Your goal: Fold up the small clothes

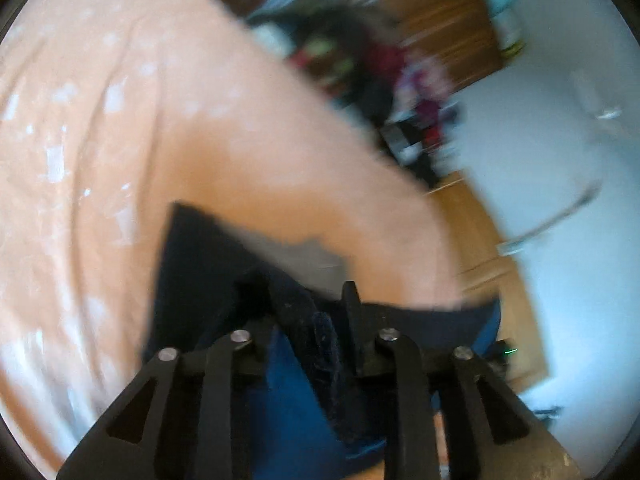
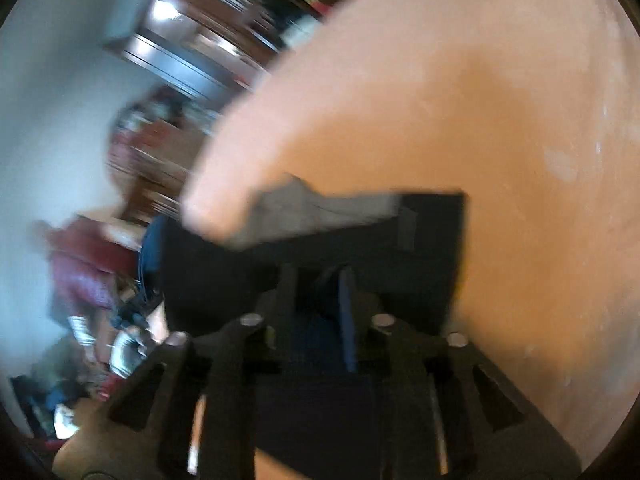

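Your left tongs (image 1: 306, 312) pinch a bunched fold of the dark blue cloth (image 1: 192, 272). Your right tongs (image 2: 318, 284) pinch the same cloth (image 2: 424, 240) too. The cloth stretches out ahead of both tongs, over the peach bed cover (image 1: 100, 140). Everything looks blurry.

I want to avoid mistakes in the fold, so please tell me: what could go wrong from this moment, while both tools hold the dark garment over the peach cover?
1. The left tool pinches only a bunched edge of the dark navy cloth garment; it may slip out.
2. The right tool also grips near an edge, so uneven pulling could skew the fold.
3. Both views are blurred, suggesting fast motion; the garment might land wrinkled on the peach speckled bed cover.
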`<state>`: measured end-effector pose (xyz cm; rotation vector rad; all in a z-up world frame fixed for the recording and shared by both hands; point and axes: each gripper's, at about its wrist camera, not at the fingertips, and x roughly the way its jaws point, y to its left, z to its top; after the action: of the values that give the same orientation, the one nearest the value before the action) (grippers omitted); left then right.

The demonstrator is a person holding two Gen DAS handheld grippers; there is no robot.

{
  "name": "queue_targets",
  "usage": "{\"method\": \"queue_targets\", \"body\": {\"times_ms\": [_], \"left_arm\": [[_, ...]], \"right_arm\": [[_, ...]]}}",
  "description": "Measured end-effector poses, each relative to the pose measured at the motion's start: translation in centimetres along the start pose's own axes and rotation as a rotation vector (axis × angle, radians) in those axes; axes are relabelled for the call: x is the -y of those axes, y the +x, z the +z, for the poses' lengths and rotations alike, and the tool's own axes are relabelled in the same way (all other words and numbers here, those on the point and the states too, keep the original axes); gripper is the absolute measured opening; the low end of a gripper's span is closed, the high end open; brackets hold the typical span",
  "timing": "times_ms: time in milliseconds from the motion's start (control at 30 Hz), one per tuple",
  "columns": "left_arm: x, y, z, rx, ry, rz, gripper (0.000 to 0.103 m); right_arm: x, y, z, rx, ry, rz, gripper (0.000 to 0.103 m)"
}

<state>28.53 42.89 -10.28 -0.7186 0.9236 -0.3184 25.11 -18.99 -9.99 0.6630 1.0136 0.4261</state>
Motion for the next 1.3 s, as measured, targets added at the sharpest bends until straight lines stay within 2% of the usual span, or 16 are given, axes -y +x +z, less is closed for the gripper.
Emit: {"method": "queue_targets", "body": {"times_ms": [33, 67, 133, 200, 333, 500, 600, 733, 800, 833, 900, 967, 1067, 1133, 1167, 1300], "left_arm": [[-1.8, 2.6, -0.2, -0.048, -0.032, 0.06, 0.03], [-3.0, 4.5, -0.5, -0.078, -0.046, 0.089, 0.034], [-3.3, 5.6, -1.2, -0.052, -0.009, 0.087, 0.034], [-3.3, 5.3, -1.3, -0.036, 0.009, 0.044, 0.048], [-3.1, 4.9, -1.8, -0.026, 0.031, 0.016, 0.054], [-2.1, 5.0, -1.6, -0.013, 0.043, 0.016, 0.057], [-2.1, 4.9, -1.7, -0.011, 0.036, 0.003, 0.057], [-2.8, 4.7, -1.9, 0.002, 0.035, -0.009, 0.057], [-2.9, 4.7, -1.9, 0.003, 0.035, -0.011, 0.057], [-3.0, 4.7, -1.9, 0.003, 0.034, -0.013, 0.057], [-3.0, 4.8, -1.9, 0.004, 0.032, -0.015, 0.057], [-3.0, 4.7, -1.9, 0.006, 0.029, -0.016, 0.057], [-3.0, 4.7, -2.0, 0.005, 0.031, -0.012, 0.057], [-3.1, 4.5, -2.0, 0.004, 0.033, -0.008, 0.057], [-3.1, 4.5, -2.0, 0.004, 0.034, -0.007, 0.057], [-2.1, 4.5, -2.1, 0.008, 0.07, 0.025, 0.058]], "right_arm": [[0.9, 1.4, -0.2, -0.03, 0.006, -0.045, 0.05], [1.5, 2.5, -0.4, -0.052, 0.003, -0.062, 0.055], [1.8, 3.8, -0.7, -0.071, -0.032, -0.075, 0.058], [1.3, 4.4, -0.4, -0.064, -0.094, -0.099, 0.061], [-0.4, 4.9, 1.3, -0.008, -0.179, -0.128, 0.07], [0.9, 7.8, 2.0, -0.046, -0.153, -0.148, 0.062], [1.7, 7.0, 2.2, -0.021, -0.126, -0.127, 0.05], [1.7, 5.5, 1.6, 0.023, -0.129, -0.122, 0.048], [1.4, 4.0, 1.3, 0.087, -0.149, -0.144, 0.052], [1.4, 3.4, 1.3, 0.115, -0.147, -0.141, 0.065], [1.5, 2.7, 1.5, 0.162, -0.141, -0.157, 0.073], [1.7, 4.0, 1.9, 0.11, -0.141, -0.178, 0.067], [1.5, 6.3, 1.6, 0.021, -0.168, -0.171, 0.046], [1.0, 6.5, 1.3, 0.015, -0.183, -0.172, 0.013], [0.8, 6.3, 1.0, 0.017, -0.191, -0.177, 0.001], [0.0, 4.1, -0.4, 0.033, -0.239, -0.145, 0.001]]}}
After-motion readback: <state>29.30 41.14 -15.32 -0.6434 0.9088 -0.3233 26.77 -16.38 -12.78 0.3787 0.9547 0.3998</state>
